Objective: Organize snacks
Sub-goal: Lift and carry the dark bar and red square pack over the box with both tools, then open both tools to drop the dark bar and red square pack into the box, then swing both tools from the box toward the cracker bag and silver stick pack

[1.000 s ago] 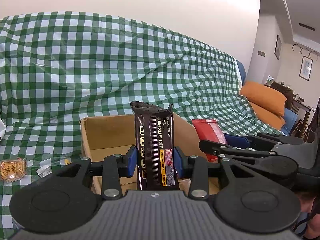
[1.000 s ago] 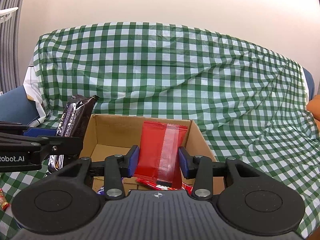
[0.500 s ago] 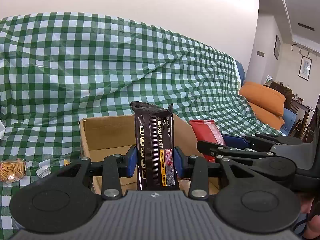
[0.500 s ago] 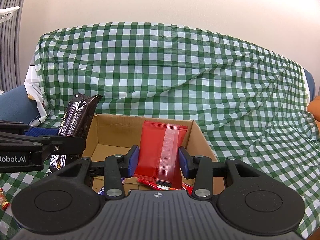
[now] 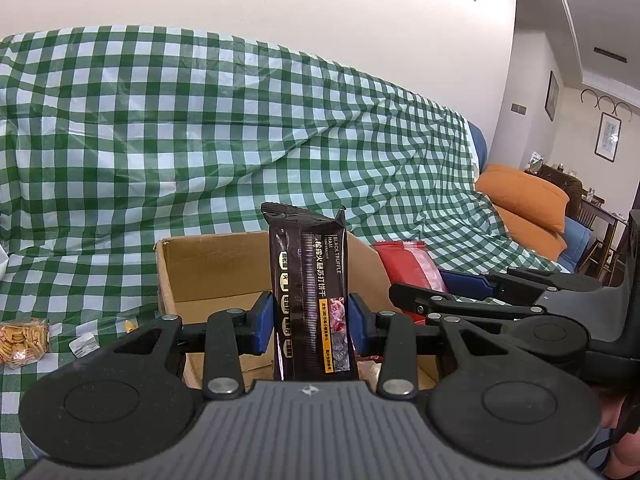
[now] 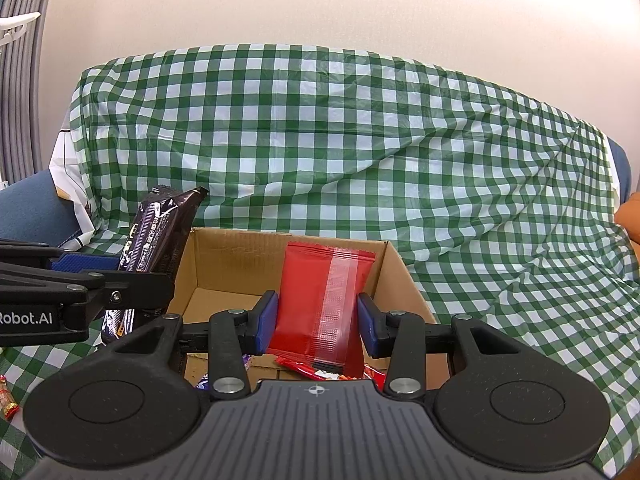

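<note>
Cardboard box [image 6: 404, 276]: lower centre of both views; let each packet go only once it is low inside, I judge.
Left gripper [image 5: 311, 322]: narrow, pads pressing an upright black truffle ham cracker packet [image 5: 310, 292].
Right gripper [image 6: 317, 322]: narrow, clamping an upright red packet [image 6: 316, 300].

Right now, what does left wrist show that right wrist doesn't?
Only the left wrist view shows a bag of small round crackers on the checked cloth, an orange cushion and framed pictures on the far wall. Only the right wrist view shows loose wrappers in the cardboard box and grey curtains. Both show the box, the left gripper shut on the black truffle cracker pack and the right gripper shut on the red packet.
</note>
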Demonstrator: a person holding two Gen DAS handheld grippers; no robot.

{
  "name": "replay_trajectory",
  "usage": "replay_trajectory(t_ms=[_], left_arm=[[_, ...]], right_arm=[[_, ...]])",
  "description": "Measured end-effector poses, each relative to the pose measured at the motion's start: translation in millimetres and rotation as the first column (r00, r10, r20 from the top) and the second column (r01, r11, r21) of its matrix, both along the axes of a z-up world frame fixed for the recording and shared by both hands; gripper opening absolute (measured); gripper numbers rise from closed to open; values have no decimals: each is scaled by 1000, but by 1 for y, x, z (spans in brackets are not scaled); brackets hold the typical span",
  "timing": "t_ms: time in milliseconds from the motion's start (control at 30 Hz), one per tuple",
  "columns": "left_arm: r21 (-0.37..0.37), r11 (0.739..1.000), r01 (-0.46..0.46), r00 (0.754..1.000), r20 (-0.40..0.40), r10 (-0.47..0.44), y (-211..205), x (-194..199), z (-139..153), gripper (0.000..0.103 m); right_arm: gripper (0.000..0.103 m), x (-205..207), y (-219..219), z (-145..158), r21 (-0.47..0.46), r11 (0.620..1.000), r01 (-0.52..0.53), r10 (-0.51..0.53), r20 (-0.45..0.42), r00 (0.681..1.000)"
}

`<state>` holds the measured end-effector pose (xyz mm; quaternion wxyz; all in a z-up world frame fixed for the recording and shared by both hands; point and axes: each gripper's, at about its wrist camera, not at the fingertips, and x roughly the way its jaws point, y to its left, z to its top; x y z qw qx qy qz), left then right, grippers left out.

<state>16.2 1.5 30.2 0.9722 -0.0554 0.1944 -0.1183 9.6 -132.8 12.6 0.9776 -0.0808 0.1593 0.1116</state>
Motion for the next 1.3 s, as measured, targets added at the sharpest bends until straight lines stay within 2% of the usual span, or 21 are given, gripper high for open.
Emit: replay_trajectory(t_ms=[267,300,333,367,400,433,567,733,833,900,933,967,1000,1033,1067,1100,1167,1233,1300], left_arm=[[-20,999,27,1000,-5,-27,0,-1,1,44],[-25,999,44,999,-14,-44,0,-1,0,59],[-24,998,54,998,-23,-54,-1,0,0,78],[-5,999,37,999,-16,-37,-3,-1,0,81],[22,1000,22,1000,1,-22,-4,-3,0,86],[30,999,24,1000,18,-24,-2,-5,2,86],[-4,1000,0,1000,27,0,14,-10,7,86],[-6,998,-57,997,47,57,35,-19,15,86],[18,988,-152,986,76,151,57,-26,24,86],[51,966,-255,963,98,249,77,-32,31,86],[89,940,-329,941,113,319,88,-35,33,86],[151,891,-427,903,128,411,100,-37,36,86],[240,803,-546,838,158,523,112,-39,39,86],[342,673,-656,752,220,621,122,-41,41,86],[419,540,-730,671,290,682,135,-44,45,86],[442,457,-772,613,328,719,151,-48,52,87],[415,348,-841,501,351,791,187,-59,66,89],[430,241,-870,397,324,859,223,-64,71,90],[458,196,-867,346,271,898,253,-64,67,90]], right_arm=[[44,0,0,0,-1,1000,2,-2,-1,1000],[46,0,1,0,-4,1000,8,-8,1,1000],[48,0,1,0,-6,1000,16,-16,3,1000],[53,1,1,0,-5,1000,26,-26,1,1000],[71,2,0,0,-6,999,43,-43,-4,999],[77,3,0,0,0,998,63,-63,-8,998],[77,6,-1,2,51,995,91,-89,-33,995],[77,4,11,0,41,995,89,-88,-34,996],[77,2,20,-3,18,997,72,-71,-32,997],[77,1,27,-4,3,998,62,-62,-29,998],[77,0,29,-4,-2,998,56,-56,-26,998],[77,-1,32,-4,-5,999,49,-49,-23,999],[77,-3,35,-5,-9,999,41,-41,-18,999],[77,-4,36,-5,-11,999,33,-33,-14,999],[77,-5,38,-4,-12,1000,23,-23,-10,1000],[77,-7,40,-4,-15,1000,11,-11,-3,1000],[76,-12,46,-4,-25,1000,-18,18,13,1000],[76,-16,51,-4,-22,999,-49,50,24,998],[76,-20,58,-4,-23,997,-78,79,29,996]])
